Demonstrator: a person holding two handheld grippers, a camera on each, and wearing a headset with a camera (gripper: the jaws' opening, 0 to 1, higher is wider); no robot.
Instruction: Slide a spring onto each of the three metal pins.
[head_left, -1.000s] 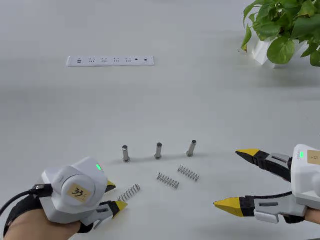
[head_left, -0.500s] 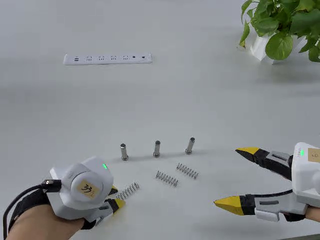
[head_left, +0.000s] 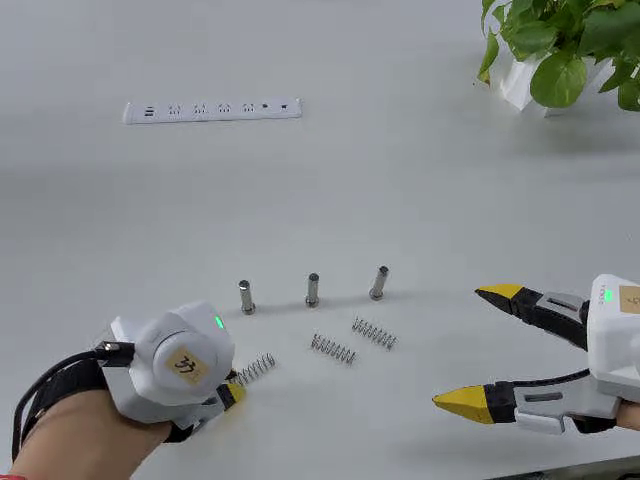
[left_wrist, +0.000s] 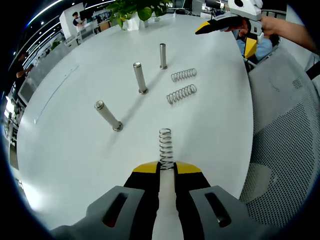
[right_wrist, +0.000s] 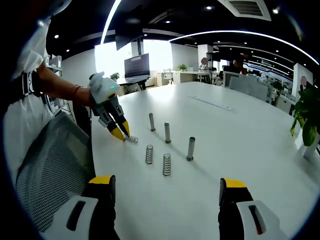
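Three metal pins (head_left: 246, 296) (head_left: 312, 289) (head_left: 379, 282) stand upright in a row on the white table. Three springs lie in front of them. My left gripper (head_left: 228, 392) is shut on the near end of the left spring (head_left: 256, 368); in the left gripper view that spring (left_wrist: 165, 145) runs straight out from the yellow tips (left_wrist: 166, 166) and lies flat on the table. The other two springs (head_left: 333, 348) (head_left: 374, 333) lie loose. My right gripper (head_left: 480, 348) hovers open to the right of them, with nothing between its jaws (right_wrist: 167, 187).
A white power strip (head_left: 212, 110) lies at the far left of the table (head_left: 420, 200). A potted plant (head_left: 560, 50) stands at the far right corner. A mesh chair (left_wrist: 285, 150) stands beside the table's near edge.
My left gripper's jaws have come together on the end of the left spring. The right gripper has hardly moved. The head camera has shifted a little.
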